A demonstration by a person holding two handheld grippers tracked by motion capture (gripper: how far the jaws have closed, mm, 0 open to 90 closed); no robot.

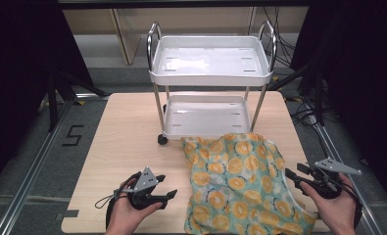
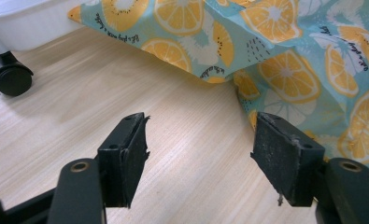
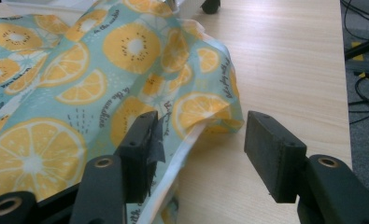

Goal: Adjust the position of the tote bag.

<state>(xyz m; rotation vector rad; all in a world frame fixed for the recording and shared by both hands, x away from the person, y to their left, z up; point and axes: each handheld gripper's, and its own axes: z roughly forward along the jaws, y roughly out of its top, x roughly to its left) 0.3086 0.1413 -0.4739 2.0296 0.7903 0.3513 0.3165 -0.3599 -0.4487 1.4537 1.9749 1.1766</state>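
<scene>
Pale wooden table (image 1: 127, 147) on a dark floor, white two-tier cart (image 1: 210, 68) at its far edge, citrus-print cloth (image 1: 240, 181) crumpled against the cart's lower tray, left gripper (image 1: 169, 195) wide apart beside it, right gripper (image 1: 293, 176) parted astride its hem, unpinched

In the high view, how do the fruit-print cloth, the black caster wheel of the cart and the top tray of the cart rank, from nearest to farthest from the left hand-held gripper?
1. Fruit-print cloth: just to the right of the left hand-held gripper, on the table.
2. Black caster wheel: farther up the table, at the cart's near left corner.
3. Top tray: farthest, raised at the table's far side.
</scene>
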